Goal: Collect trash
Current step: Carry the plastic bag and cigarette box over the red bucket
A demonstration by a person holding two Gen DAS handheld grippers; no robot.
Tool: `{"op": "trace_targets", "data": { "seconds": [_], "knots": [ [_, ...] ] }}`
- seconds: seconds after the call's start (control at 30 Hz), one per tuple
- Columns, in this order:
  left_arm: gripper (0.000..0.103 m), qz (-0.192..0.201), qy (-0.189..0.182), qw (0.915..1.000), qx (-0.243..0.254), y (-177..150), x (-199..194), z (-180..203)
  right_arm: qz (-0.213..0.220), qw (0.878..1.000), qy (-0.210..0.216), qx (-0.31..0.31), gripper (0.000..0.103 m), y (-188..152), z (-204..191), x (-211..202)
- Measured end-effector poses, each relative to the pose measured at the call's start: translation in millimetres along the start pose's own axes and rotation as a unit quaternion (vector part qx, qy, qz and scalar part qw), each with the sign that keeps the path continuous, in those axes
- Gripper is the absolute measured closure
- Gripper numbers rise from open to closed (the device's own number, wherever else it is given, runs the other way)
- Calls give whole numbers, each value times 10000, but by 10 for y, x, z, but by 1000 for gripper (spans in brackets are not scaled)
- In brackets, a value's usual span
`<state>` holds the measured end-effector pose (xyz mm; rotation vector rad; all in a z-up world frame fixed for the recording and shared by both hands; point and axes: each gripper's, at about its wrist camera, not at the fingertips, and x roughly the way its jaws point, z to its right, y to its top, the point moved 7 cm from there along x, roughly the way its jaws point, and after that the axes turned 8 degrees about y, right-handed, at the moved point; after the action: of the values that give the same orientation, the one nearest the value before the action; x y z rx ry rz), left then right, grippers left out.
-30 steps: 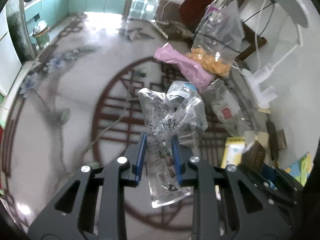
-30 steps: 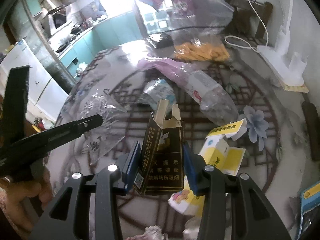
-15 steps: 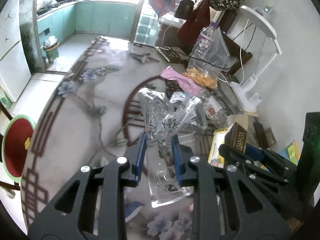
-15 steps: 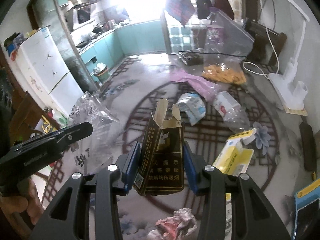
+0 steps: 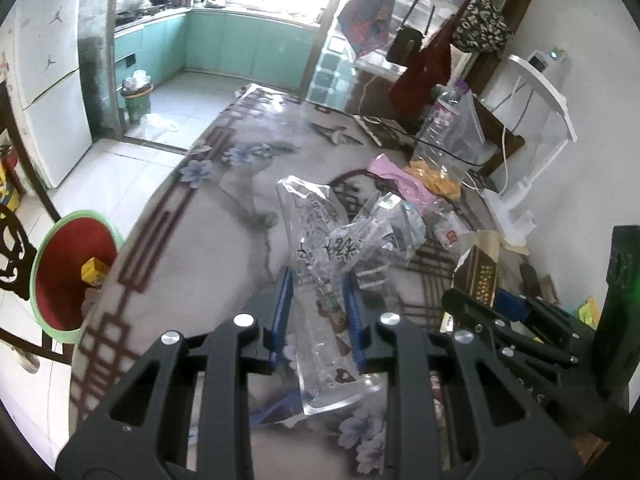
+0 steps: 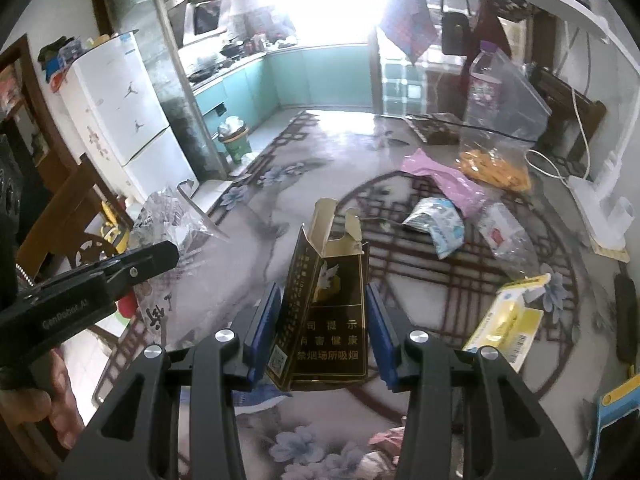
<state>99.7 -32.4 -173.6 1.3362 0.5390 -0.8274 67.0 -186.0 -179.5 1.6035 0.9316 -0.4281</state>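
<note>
Right now both grippers are up over the patterned table [image 5: 208, 240], each with a piece of rubbish in it. The left gripper [image 5: 318, 312] has its blue pads nearly together, pinching a crumpled clear plastic wrapper [image 5: 332, 264] with black printed characters; the wrapper runs down through the jaws, its flat end hanging below them and its crinkled top fanning out above the fingertips. The right gripper [image 6: 322, 316] stands partly open, its pads pressed on the two narrow sides of a dark cigarette box [image 6: 326, 300] held upright, torn gold-lined flap pointing up.

Taking the table as the landmark: off its left edge, down at floor level, stands a red bin with a green rim [image 5: 68, 272], a yellow scrap lying inside. On the table's far right side sit a clear bag with orange snacks [image 6: 496, 152] and a pink bag [image 6: 448, 180] just beside it. Nearer the middle, a crushed blue-and-white packet [image 6: 438, 224] lies near a flattened clear bottle [image 6: 504, 232]. Toward the near right edge lies an open yellow carton [image 6: 508, 320]. A white desk lamp [image 6: 600, 200] stands on the table's right rim against the wall.

From the right wrist view the left gripper shows at the left, held in a hand [image 6: 52, 404], with the wrapper sticking out beyond the table's left edge.
</note>
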Motion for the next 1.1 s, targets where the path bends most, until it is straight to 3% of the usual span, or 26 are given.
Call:
{"op": "trace_targets", "data": {
  "seconds": [0.37,0.77,1.1],
  "knots": [
    [78,-61,186,9998,-46,-20,-75,-573,-322,9993,9,-208,61,-11,-480,376],
    [78,-42,501,9971,-575,60,-205,-1685,-558,9963,259,-606,61,105,-1374,891],
    [77,7,585,9956,-733,214,-199,-2377,-500,9962,217,-675,61,227,-1839,1129]
  ]
}}
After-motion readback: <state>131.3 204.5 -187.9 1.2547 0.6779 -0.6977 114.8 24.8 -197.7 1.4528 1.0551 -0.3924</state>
